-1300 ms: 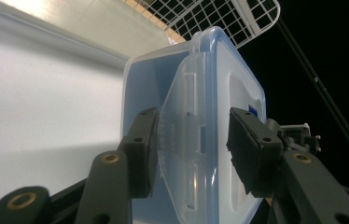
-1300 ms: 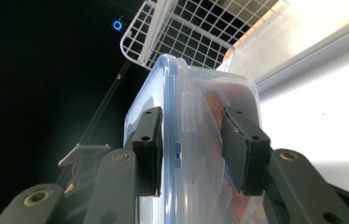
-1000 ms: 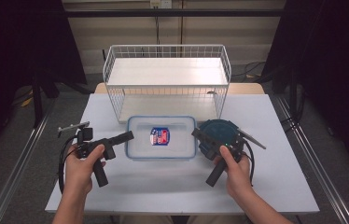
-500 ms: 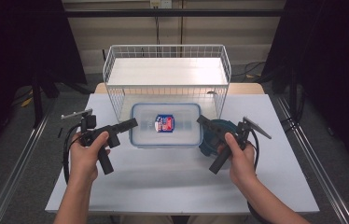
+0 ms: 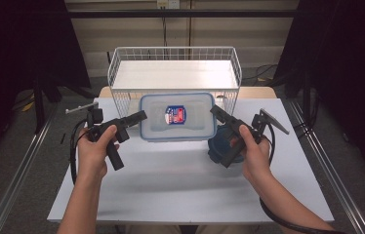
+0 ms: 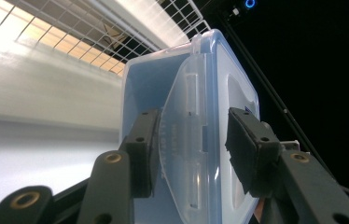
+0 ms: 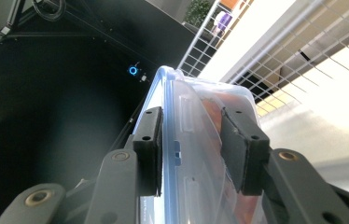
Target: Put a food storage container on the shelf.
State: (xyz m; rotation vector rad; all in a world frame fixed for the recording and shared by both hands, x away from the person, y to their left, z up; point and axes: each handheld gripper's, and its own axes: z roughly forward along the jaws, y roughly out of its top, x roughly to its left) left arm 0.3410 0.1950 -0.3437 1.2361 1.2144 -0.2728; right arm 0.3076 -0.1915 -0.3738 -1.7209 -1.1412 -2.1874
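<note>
A: Carrying the plastic box [image 5: 177,117] looks like the job: it hangs above the far half of the bench [image 5: 180,190], just in front of the wire basket [image 5: 174,73], with the left tongs [image 5: 139,117] pinching its left end flap and the right tongs [image 5: 215,112] pinching its right end.

B: Are both grips sound?

A: In the left gripper view the pads [image 6: 141,149] sit on either side of the flap of the box [image 6: 196,140]; in the right gripper view one pad [image 7: 150,149] is on the blue rim of the box [image 7: 196,140] and the other on the clear wall. Both pairs are pinching, not spread.

B: So what would make the lift go well?

A: I'd say keep both ends at one height so the lid stays flat, raise it clear of the basket's near rim before going forward, and move the two hands together so that neither end gets pulled out of its tongs.

B: Any writing on it?

A: A red and blue label [image 5: 175,115] sits in the middle of the lid, too small to read. A dark blue round thing [image 5: 219,144] lies on the bench under the right hand [image 5: 251,151].
</note>
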